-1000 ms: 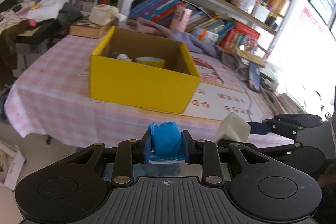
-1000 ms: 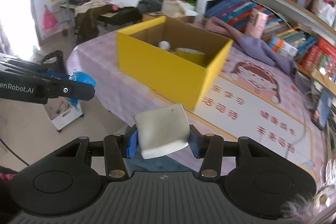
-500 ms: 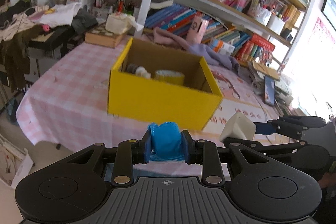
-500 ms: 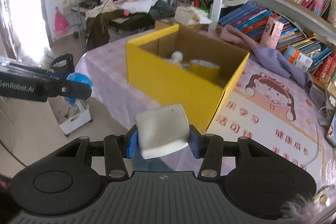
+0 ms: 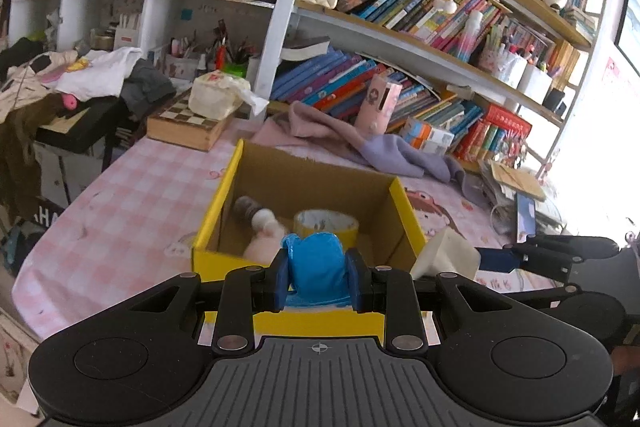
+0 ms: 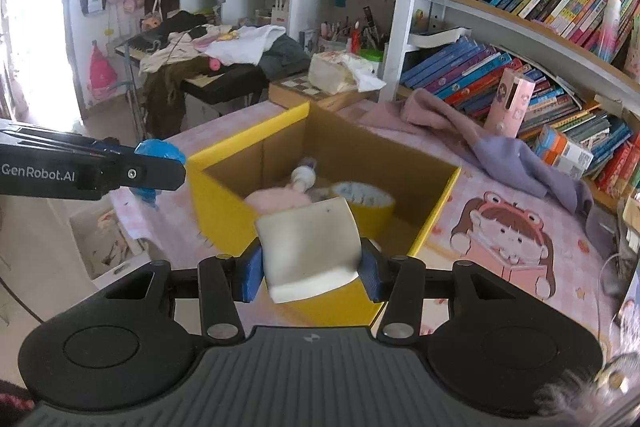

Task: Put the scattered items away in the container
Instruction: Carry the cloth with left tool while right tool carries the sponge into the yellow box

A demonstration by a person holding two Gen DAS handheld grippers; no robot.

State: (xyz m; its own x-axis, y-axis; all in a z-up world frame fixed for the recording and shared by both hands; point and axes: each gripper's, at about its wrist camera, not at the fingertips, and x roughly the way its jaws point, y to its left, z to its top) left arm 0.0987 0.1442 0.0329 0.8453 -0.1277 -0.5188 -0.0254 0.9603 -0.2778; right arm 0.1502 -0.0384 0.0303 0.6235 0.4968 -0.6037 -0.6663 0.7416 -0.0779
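A yellow cardboard box [image 5: 304, 319] stands open on the pink checked table; it also shows in the right wrist view [image 6: 224, 215]. Inside lie a yellow tape roll [image 5: 326, 223], a pink soft item [image 6: 280, 201] and a small white and grey piece [image 5: 252, 213]. My left gripper [image 5: 318, 277] is shut on a crumpled blue bag [image 5: 316, 267], held above the box's near wall. My right gripper [image 6: 310, 267] is shut on a white sponge block [image 6: 310, 247], above the box's near right corner. Each gripper shows in the other's view, the left [image 6: 156, 169] and the right [image 5: 452, 257].
A purple and pink cloth [image 5: 360, 143] lies behind the box. A pink tube [image 5: 378, 105], a chessboard box [image 5: 188, 125] with a tissue pack on it, and bookshelves line the back. A phone [image 5: 525, 215] lies at right. The table edge and floor are at left.
Both grippers have risen and moved forward toward the box, still holding their items. The box's inside now shows from above.
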